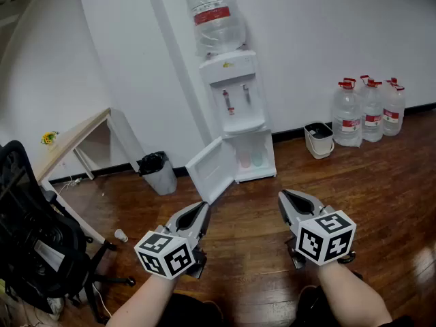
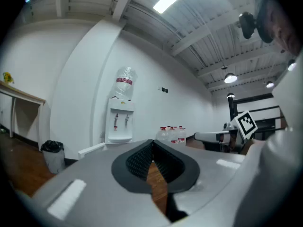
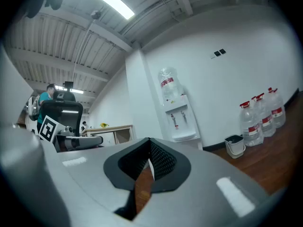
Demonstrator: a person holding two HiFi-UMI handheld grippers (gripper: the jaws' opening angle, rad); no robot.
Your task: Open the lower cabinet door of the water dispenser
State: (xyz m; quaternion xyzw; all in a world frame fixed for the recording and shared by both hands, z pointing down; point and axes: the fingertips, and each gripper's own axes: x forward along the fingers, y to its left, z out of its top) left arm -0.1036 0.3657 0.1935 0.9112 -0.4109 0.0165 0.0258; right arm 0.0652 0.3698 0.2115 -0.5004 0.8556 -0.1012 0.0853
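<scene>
Standing back from the water dispenser (image 1: 235, 107) - it sits against the white wall, well apart from both my grippers, with a big clear bottle (image 1: 214, 16) upended on top. Its lower cabinet door (image 1: 210, 170) already stands open, swung out to the left side of the unit, and the compartment behind it is exposed; 2 small pale items sit inside, too small to name. My left gripper (image 1: 202, 208) is low over the wooden floor (image 1: 381, 176), jaws pressed together with nothing between them. My right gripper (image 1: 286, 197) is beside it, jaws likewise pressed together and empty. Both point roughly toward the dispenser and touch nothing. Right of the dispenser, a small white bucket (image 1: 319, 139) stands against the wall, and past it 3 water jugs (image 1: 371, 111) with red caps are grouped together. Left of the open door is a bin (image 1: 158, 172) lined with a black bag. Further left, a pale wooden surface (image 1: 71, 138) carries a small bunch of yellow flowers (image 1: 48, 137). A black office chair (image 1: 34, 237) fills the near left edge - a small cup (image 1: 121, 236) lies on the floor beside it.
</scene>
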